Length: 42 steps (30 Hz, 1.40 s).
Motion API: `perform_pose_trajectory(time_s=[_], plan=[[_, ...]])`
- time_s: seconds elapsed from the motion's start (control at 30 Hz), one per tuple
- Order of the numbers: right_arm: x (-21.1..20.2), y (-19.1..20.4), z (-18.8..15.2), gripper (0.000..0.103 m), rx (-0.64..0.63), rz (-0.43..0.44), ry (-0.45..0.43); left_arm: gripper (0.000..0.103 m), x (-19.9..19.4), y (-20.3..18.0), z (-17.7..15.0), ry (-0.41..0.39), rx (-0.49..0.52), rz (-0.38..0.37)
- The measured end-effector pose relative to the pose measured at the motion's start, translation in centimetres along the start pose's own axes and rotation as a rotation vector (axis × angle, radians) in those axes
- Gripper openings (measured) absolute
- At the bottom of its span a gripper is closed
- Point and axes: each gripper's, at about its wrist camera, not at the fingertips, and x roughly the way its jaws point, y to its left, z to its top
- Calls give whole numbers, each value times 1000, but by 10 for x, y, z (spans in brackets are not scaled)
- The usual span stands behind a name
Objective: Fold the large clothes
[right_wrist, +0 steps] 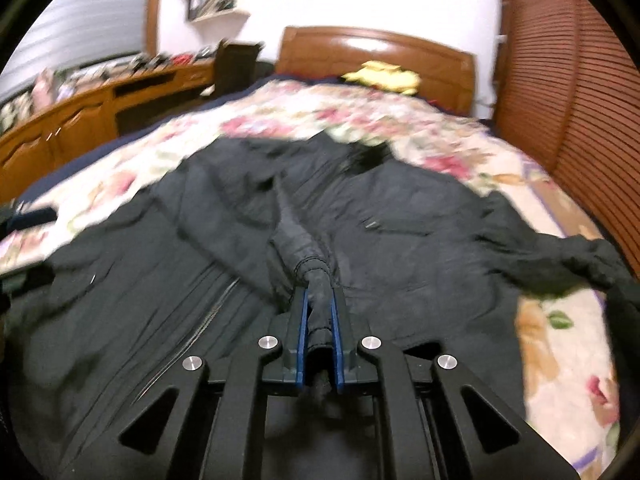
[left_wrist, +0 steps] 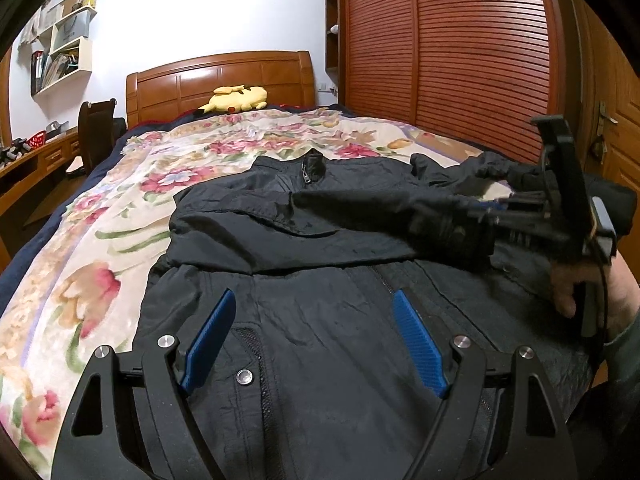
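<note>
A black zip jacket (left_wrist: 304, 332) lies front-up on the bed, collar toward the headboard. One sleeve (left_wrist: 360, 204) is drawn across its chest. My left gripper (left_wrist: 314, 294) hovers open over the jacket's lower front, nothing between its blue pads (left_wrist: 214, 340). My right gripper (right_wrist: 321, 296) is shut on that sleeve's cuff (right_wrist: 316, 280); in the left wrist view the right gripper (left_wrist: 472, 220) sits at the jacket's right side with a hand (left_wrist: 568, 284) on its handle. The other sleeve (right_wrist: 560, 256) trails off to the right on the bedcover.
A floral bedcover (left_wrist: 100, 248) spreads over the bed, with a wooden headboard (left_wrist: 220, 76) and a yellow plush toy (left_wrist: 236, 98) at the far end. Louvred wardrobe doors (left_wrist: 448, 48) stand along the right, a desk (right_wrist: 80, 120) and chair (left_wrist: 96, 128) on the left.
</note>
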Motion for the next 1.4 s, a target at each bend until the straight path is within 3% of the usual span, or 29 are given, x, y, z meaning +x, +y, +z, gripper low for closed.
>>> perform_pose_trajectory(time_s=[0.27, 0.53, 0.73, 0.83, 1.03, 1.23, 1.3, 1.33, 1.4], plan=[[6, -35, 13, 9, 88, -88, -17, 82, 6, -1, 2, -1, -11, -13], [33, -43, 31, 10, 21, -236, 73, 82, 10, -2, 9, -18, -22, -32], [35, -45, 43, 30, 7, -304, 72, 82, 13, -1, 12, -26, -19, -35], [35, -48, 46, 44, 28, -287, 60, 82, 15, 1, 14, -28, -21, -35], [47, -48, 38, 45, 32, -179, 92, 82, 17, 4, 18, -44, -26, -25], [67, -53, 34, 45, 21, -161, 113, 83, 15, 5, 20, -71, -23, -30], [70, -63, 37, 45, 31, -168, 107, 91, 12, 6, 20, -88, -13, -22], [71, -67, 40, 53, 42, -166, 106, 101, 10, 6, 20, -97, -14, -16], [73, -80, 43, 65, 60, -181, 103, 103, 7, 9, 20, -107, -18, -19]])
